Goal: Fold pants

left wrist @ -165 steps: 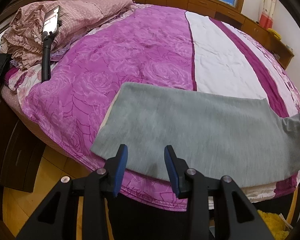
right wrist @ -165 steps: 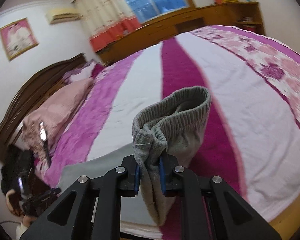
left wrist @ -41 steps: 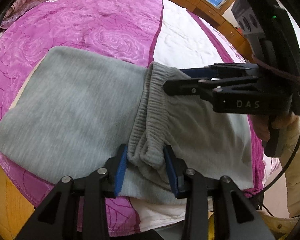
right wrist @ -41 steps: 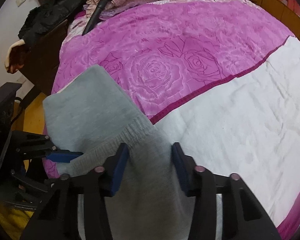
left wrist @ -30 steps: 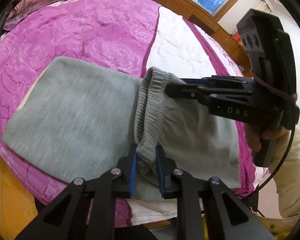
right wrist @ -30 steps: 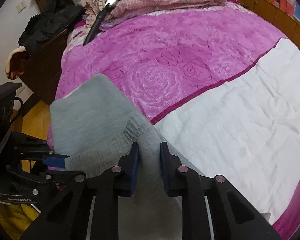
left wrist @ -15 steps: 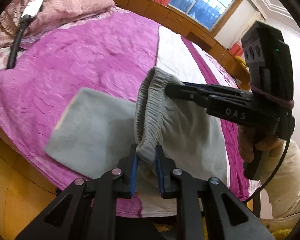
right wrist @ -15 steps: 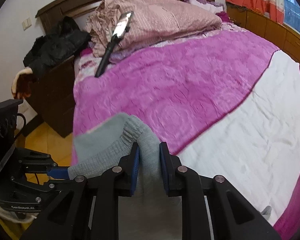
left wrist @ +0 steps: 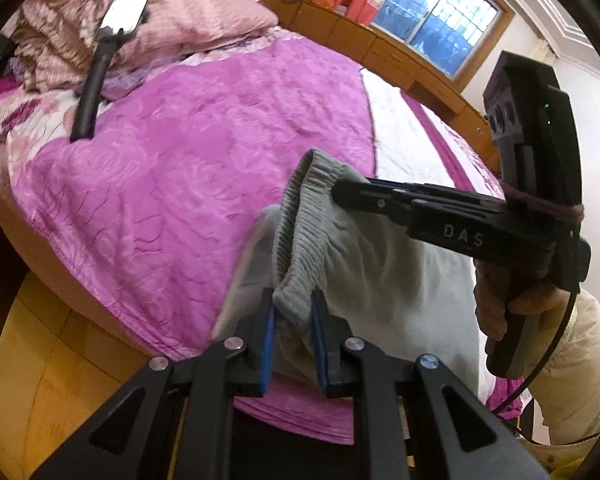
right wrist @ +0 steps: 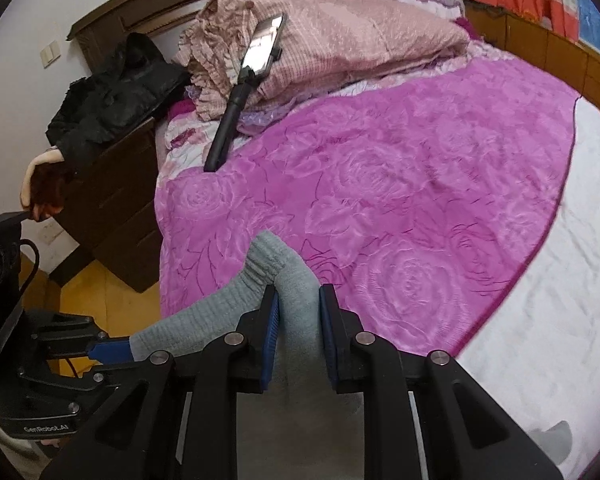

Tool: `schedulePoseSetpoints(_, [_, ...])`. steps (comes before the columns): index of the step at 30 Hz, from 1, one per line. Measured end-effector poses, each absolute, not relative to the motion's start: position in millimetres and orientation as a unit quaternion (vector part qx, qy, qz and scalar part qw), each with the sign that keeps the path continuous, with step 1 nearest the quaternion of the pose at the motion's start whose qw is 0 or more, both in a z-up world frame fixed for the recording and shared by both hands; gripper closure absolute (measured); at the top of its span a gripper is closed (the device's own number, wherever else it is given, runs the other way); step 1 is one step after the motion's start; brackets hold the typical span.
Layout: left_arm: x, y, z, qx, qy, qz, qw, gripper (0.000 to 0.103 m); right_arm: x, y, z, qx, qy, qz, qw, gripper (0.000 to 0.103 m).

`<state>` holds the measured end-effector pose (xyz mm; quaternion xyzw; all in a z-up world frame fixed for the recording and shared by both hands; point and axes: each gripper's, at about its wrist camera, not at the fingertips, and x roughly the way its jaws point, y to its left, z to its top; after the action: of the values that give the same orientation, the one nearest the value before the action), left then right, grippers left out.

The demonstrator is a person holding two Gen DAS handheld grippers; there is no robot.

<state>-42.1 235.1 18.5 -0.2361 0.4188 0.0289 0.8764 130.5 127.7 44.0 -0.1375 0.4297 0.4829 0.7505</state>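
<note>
Between the blue pads of the left tongs sits one bunched corner of the grey pants' ribbed waistband; the jaws stand narrow and press the cloth from both sides. The right tongs pinch the other end of that waistband just as tightly, and in the left wrist view they reach in from the right, held in a person's hand. The band hangs raised between the two grips, above the near edge of the bed, while the rest of the pants trails down onto the purple cover near that edge.

Each grip holds only a small bite of thick elastic, so I judge the main risk is a corner slipping free if the two hands pull apart or one travels faster than the other; the band would then sag and the fold would land skewed. The hanging cloth could also drag across the cover and bunch into a ridge underneath instead of lying flat. Because the work sits so close to the near edge, a loosened half could slide off toward the wooden floor. The phone on its stick, leaning on the pink quilt at the head of the bed, lies well apart and seems no hazard.
</note>
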Motion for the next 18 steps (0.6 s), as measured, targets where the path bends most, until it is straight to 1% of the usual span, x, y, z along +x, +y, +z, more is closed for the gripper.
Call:
schedulePoseSetpoints(3, [-41.6, 244.3, 5.2, -0.244, 0.431, 0.034, 0.868, 0.085, 134.4, 140.7, 27.7, -0.139, 0.445, 0.480, 0.743, 0.088])
schedulePoseSetpoints(5, [-42.3, 247.1, -4.6, -0.238, 0.443, 0.048, 0.863, 0.081, 136.8, 148.6, 16.6, -0.143, 0.455, 0.470, 0.743, 0.086])
schedulePoseSetpoints(7, [-42.5, 249.4, -15.8, -0.222, 0.456, 0.056, 0.860, 0.071, 139.8, 153.1, 7.2, -0.140, 0.468, 0.463, 0.740, 0.083])
schedulePoseSetpoints(9, [-46.4, 254.0, -19.7, -0.229, 0.458, 0.058, 0.857, 0.065, 142.4, 151.3, 5.7, -0.128, 0.478, 0.464, 0.735, 0.083])
schedulePoseSetpoints(11, [-50.3, 256.9, -18.5, -0.236, 0.456, 0.054, 0.857, 0.064, 143.1, 140.7, 13.9, -0.105, 0.477, 0.468, 0.737, 0.082])
schedulePoseSetpoints(14, [-56.5, 253.4, -10.4, -0.220, 0.456, 0.055, 0.861, 0.064, 145.7, 114.4, 32.8, -0.086, 0.462, 0.450, 0.760, 0.082])
schedulePoseSetpoints(18, [-65.0, 245.9, 7.2, -0.194, 0.451, 0.064, 0.869, 0.065, 149.3, 62.4, 48.3, -0.073, 0.459, 0.390, 0.795, 0.082])
